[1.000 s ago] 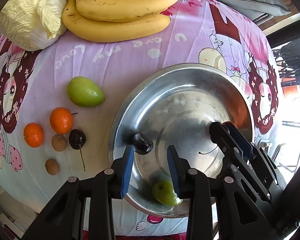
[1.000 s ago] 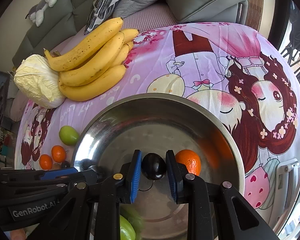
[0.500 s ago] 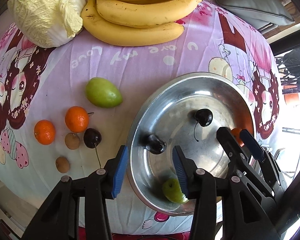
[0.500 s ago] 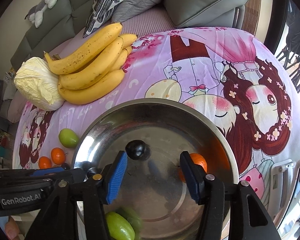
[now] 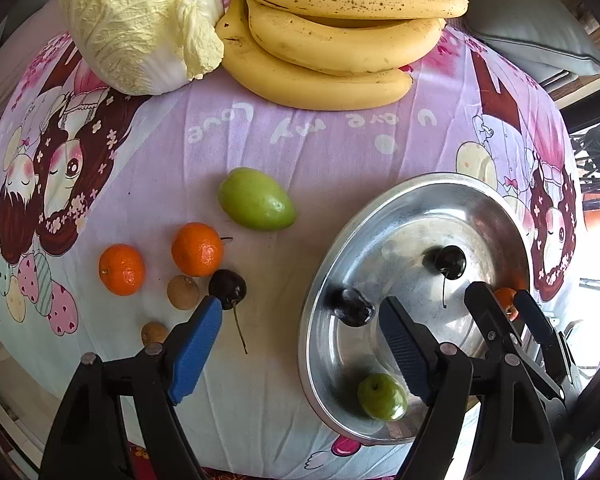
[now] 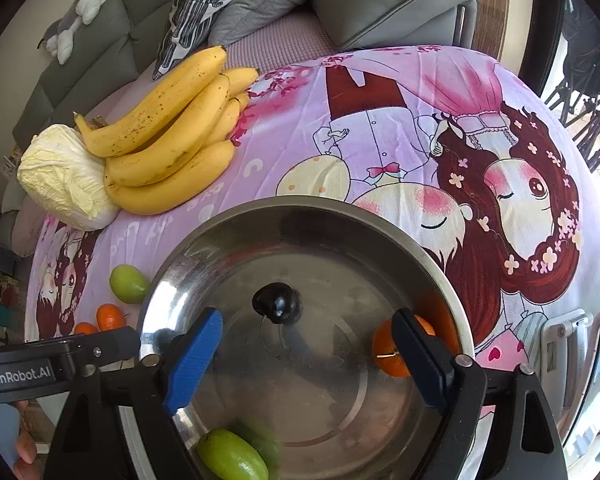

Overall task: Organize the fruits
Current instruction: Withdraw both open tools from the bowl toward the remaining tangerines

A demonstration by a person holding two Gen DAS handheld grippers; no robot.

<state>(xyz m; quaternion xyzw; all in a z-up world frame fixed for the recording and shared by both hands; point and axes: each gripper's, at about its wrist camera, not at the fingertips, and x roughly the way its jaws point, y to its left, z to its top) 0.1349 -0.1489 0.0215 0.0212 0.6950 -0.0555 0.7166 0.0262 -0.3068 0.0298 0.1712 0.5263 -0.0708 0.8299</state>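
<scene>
Both tools opening, empty: right tool [image 6: 306, 354] above metal bowl [image 6: 440, 264], released cherry [image 6: 277, 303] inside; left tool [image 5: 300, 344] straddling rim near desk cherry [image 5: 227, 287]. Risk: jaw clipping rim, tipping bowl.

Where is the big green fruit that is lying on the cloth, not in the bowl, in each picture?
Left wrist view: the green fruit lies near the middle, on the cloth, left of the metal bowl.
Right wrist view: the same green fruit sits at the left, just outside the bowl's rim.
Shared landmark: the bananas lie beyond it in both views.
</scene>
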